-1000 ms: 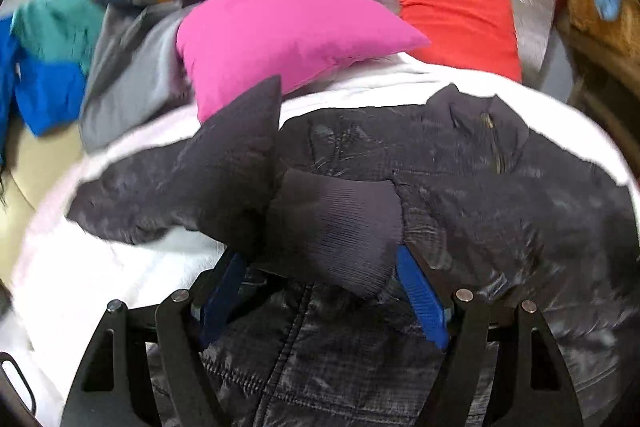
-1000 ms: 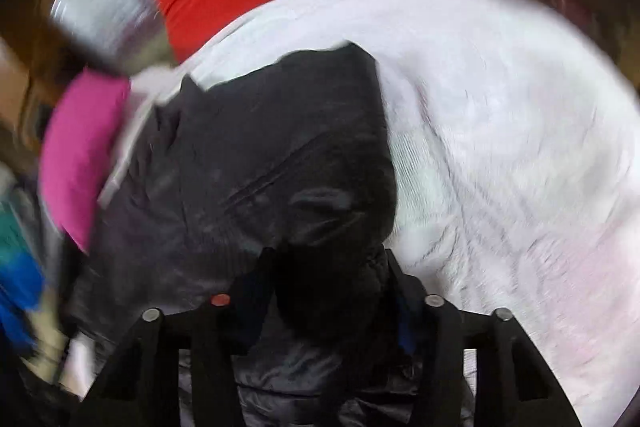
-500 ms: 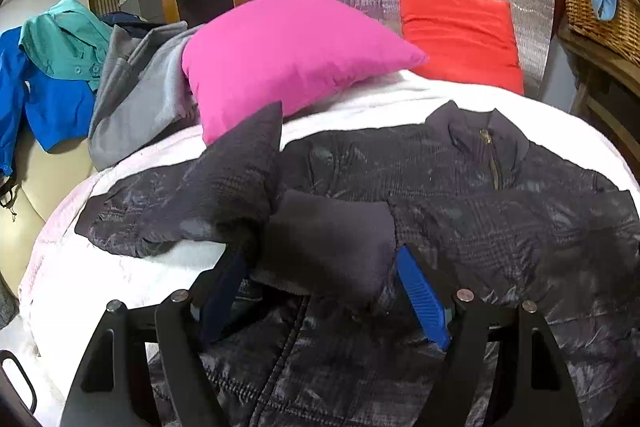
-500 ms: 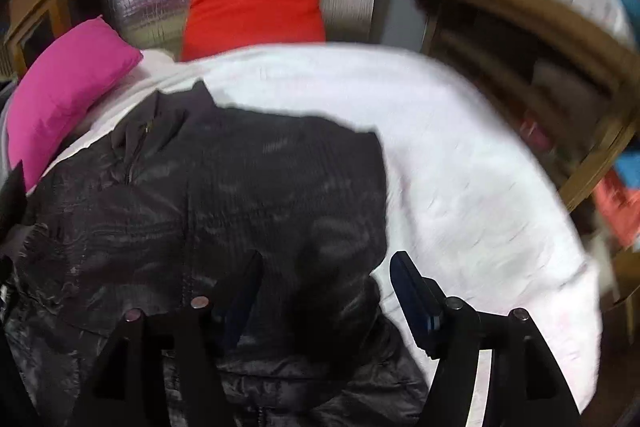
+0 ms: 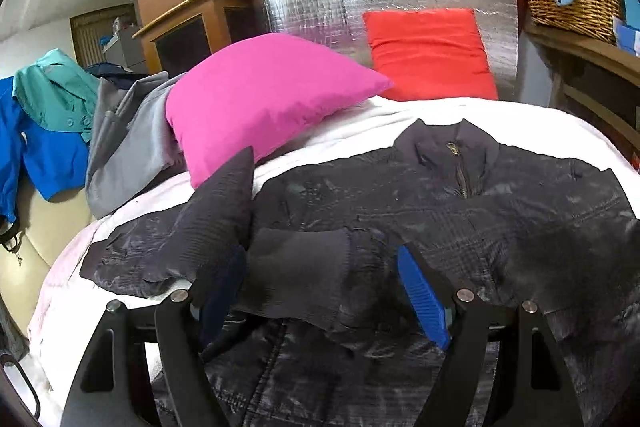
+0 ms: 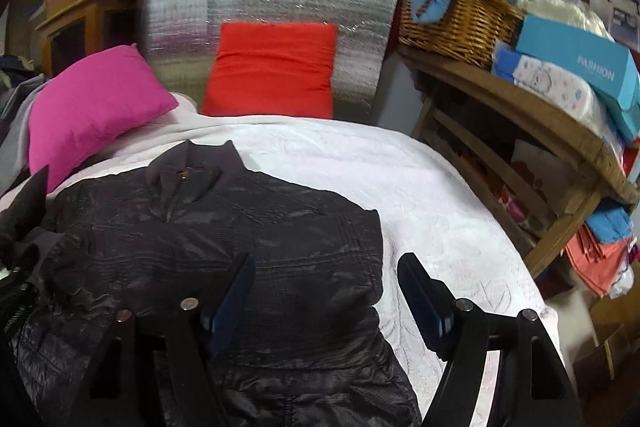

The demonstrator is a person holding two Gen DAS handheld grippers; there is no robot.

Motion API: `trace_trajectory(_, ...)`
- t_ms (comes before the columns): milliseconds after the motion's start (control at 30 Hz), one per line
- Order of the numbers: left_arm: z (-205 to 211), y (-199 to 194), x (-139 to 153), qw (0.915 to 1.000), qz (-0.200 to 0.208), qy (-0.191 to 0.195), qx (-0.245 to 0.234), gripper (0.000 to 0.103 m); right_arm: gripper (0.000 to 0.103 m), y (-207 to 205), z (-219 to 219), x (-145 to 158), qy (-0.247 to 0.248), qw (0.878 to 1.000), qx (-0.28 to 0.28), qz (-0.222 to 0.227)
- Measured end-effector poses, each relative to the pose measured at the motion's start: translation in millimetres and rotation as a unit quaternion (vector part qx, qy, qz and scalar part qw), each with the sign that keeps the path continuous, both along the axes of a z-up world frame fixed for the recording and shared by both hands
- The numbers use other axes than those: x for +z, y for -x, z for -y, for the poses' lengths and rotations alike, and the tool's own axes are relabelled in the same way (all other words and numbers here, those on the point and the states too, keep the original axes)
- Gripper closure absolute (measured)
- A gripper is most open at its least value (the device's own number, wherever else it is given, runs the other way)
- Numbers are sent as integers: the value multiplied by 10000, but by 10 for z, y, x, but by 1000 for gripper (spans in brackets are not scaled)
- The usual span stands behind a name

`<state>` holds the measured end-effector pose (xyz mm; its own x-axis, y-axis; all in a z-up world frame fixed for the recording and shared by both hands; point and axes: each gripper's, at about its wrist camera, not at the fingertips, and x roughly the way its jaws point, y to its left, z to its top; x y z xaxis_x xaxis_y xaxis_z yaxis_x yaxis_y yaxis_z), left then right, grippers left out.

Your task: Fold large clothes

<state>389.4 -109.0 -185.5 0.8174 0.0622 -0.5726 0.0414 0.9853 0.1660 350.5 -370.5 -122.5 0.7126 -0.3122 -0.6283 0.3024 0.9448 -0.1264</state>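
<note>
A white bed [image 6: 420, 195] is seen with a dark jacket [image 5: 500, 211] laid flat across it, collar toward the pillows, long axis running side to side. The left sleeve cuff [image 5: 300, 267] is draped between the wide-set fingers of the left gripper [image 5: 324, 291], the nearer one for the next fold; whether it is pinched cannot be told. The right gripper [image 6: 326, 291] is seen empty above the folded right edge, its jaws having just been opening off the sleeve gripped a second ago
</note>
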Motion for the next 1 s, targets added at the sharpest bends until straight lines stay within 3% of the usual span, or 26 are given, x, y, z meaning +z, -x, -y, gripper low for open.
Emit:
trace_trajectory(400, 72, -117, -141, 9990, -430, 92, 18, 24, 26, 15, -32, 39, -52, 10000, 45, 51)
trace_trajectory(1000, 97, -101, -141, 9991, -411, 70, -14, 24, 26, 35, -76, 54, -167, 9996, 206, -10)
